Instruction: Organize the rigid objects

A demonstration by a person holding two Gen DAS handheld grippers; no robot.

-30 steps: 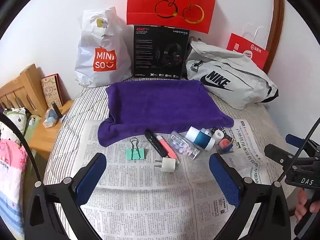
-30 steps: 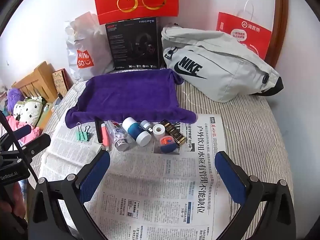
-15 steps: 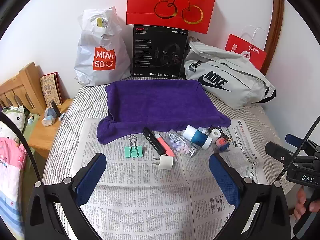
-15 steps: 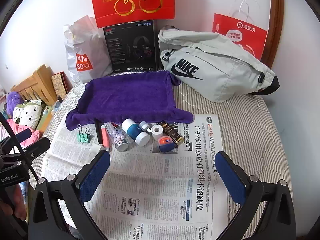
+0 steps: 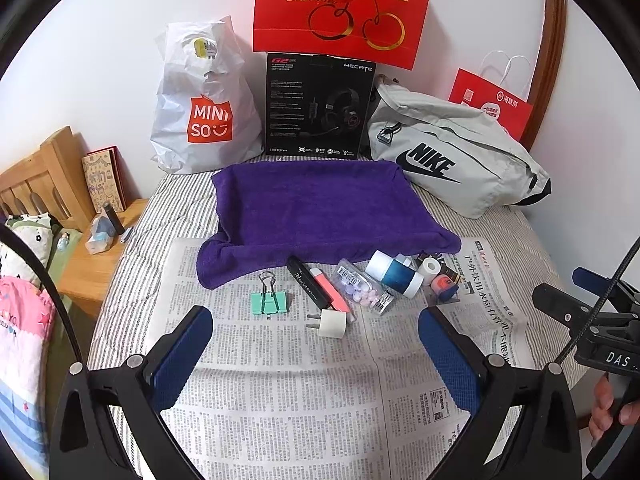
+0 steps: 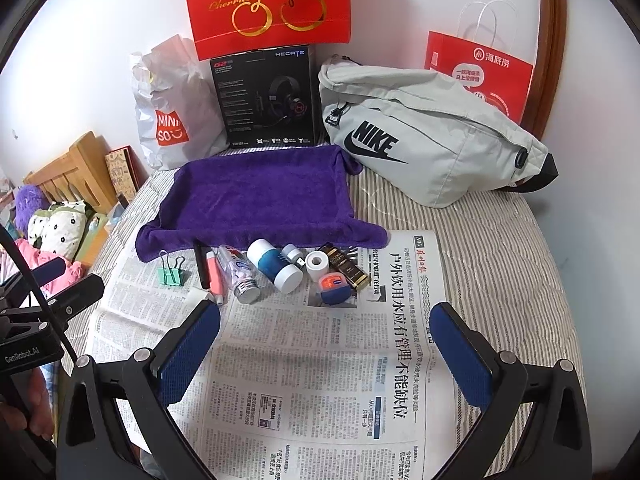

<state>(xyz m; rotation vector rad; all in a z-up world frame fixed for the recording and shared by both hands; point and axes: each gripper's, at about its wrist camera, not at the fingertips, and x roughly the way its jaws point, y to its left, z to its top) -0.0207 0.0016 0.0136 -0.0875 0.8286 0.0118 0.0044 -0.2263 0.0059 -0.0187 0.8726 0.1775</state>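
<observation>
Both grippers are hovering over the newspaper (image 5: 280,380), nothing in them: left gripper (image 5: 316,352) spread wide, right gripper (image 6: 324,356) gaping too. Labels are showing behind: a white MINISO bag (image 5: 200,100), a black HECATE G2 headset box (image 5: 318,108), a grey NIKE bag (image 6: 424,136), a red Cherries bag (image 5: 344,8). Sitting along the purple towel's (image 5: 320,212) near edge: a mint binder clip (image 5: 269,300), black pen (image 5: 308,284), pink marker (image 5: 334,292), white plug (image 5: 332,323), clear pill bottle (image 6: 238,274), blue-and-white bottle (image 6: 274,266), tape roll (image 6: 317,265).
</observation>
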